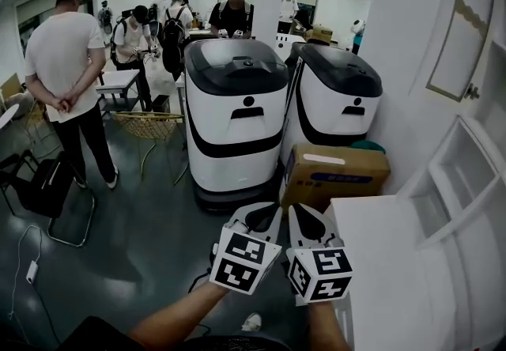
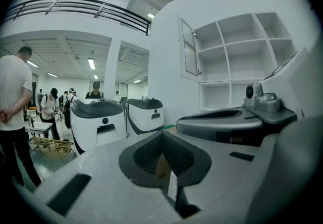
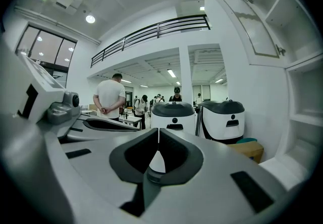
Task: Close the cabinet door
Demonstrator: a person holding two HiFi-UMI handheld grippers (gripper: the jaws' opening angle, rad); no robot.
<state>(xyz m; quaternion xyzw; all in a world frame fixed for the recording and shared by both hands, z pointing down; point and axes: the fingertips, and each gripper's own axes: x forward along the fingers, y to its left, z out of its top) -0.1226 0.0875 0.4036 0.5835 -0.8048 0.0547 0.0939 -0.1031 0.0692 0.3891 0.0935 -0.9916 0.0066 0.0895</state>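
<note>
High at the right, the door (image 1: 462, 25) stands swung out from the white cabinet (image 1: 462, 175). The left gripper (image 1: 261, 219) and right gripper (image 1: 310, 223) sit low, well short of it, jaws pressed together, empty. Raise 1 gripper to the door's free edge; push steadily with closed tips.

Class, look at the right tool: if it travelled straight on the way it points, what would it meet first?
Probably the white dark-topped machine left of its twin, beyond the shut right tool; nothing nearer shows, though depth is unclear.
</note>
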